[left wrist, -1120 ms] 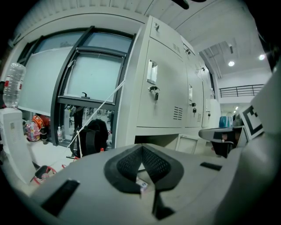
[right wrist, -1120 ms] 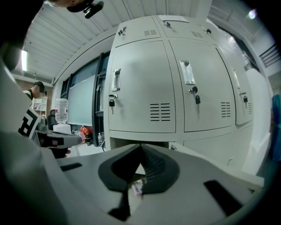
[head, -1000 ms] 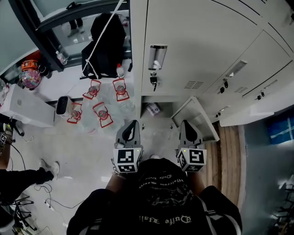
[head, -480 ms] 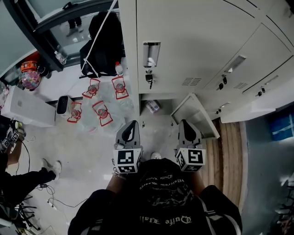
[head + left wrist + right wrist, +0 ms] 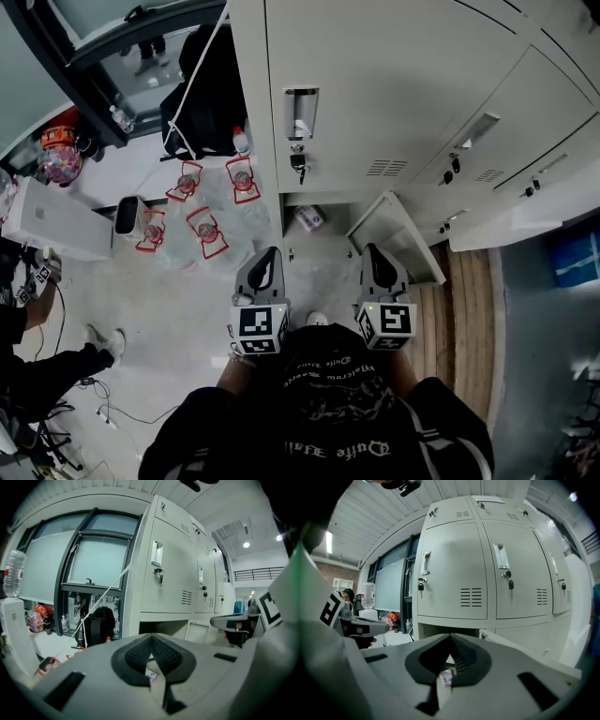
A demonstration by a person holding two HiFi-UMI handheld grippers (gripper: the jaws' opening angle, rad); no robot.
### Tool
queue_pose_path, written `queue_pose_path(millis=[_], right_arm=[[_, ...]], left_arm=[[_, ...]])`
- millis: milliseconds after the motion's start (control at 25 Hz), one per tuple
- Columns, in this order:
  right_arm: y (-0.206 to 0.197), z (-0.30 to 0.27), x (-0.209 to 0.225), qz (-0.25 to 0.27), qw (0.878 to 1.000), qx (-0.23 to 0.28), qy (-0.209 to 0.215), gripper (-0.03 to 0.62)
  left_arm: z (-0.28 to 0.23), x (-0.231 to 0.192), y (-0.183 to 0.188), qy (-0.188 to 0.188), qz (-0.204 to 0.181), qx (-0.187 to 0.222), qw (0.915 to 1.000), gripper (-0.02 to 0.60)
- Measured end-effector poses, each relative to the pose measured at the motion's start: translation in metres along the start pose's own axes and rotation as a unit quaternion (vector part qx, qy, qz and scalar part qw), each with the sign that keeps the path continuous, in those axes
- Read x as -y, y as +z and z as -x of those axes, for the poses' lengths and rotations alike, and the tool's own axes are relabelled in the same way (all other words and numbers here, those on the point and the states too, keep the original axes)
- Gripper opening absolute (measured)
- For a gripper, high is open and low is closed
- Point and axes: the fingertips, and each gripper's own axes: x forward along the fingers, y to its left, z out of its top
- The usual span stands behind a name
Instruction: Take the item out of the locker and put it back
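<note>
The bottom locker compartment (image 5: 323, 208) stands open, its door (image 5: 401, 246) swung out to the right. Inside lies a small packet (image 5: 309, 217) with pink print, also glimpsed low between the pads in the left gripper view (image 5: 151, 673) and the right gripper view (image 5: 446, 677). Both grippers are held side by side in front of the person's chest, pointing at the lockers and well short of the opening. The left gripper (image 5: 269, 251) (image 5: 151, 639) has its pads together with nothing in them. The right gripper (image 5: 373, 249) (image 5: 451, 638) is shut and empty too.
Keys (image 5: 296, 165) hang from the lock of the locker door above. Several red-labelled water bottles (image 5: 208, 231) lie on the floor at left, by a black backpack (image 5: 208, 89) and a white box (image 5: 52, 221). Another person (image 5: 37, 370) sits at far left.
The lockers have slid a little left in the head view as the head turned. Both grippers stay shut in nearly the same place. The person at far left has shifted an arm.
</note>
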Motion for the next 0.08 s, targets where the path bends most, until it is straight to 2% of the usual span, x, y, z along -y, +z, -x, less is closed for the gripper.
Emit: queue_pose_path(millis=[80], right_arm=[[0.0003,-0.0002,0.0016,0.001,1.000,0.000,-0.001,0.003]], left_arm=[[-0.0007,0.0009,0.0002,0.001,0.000,0.000,1.0000,0.006]])
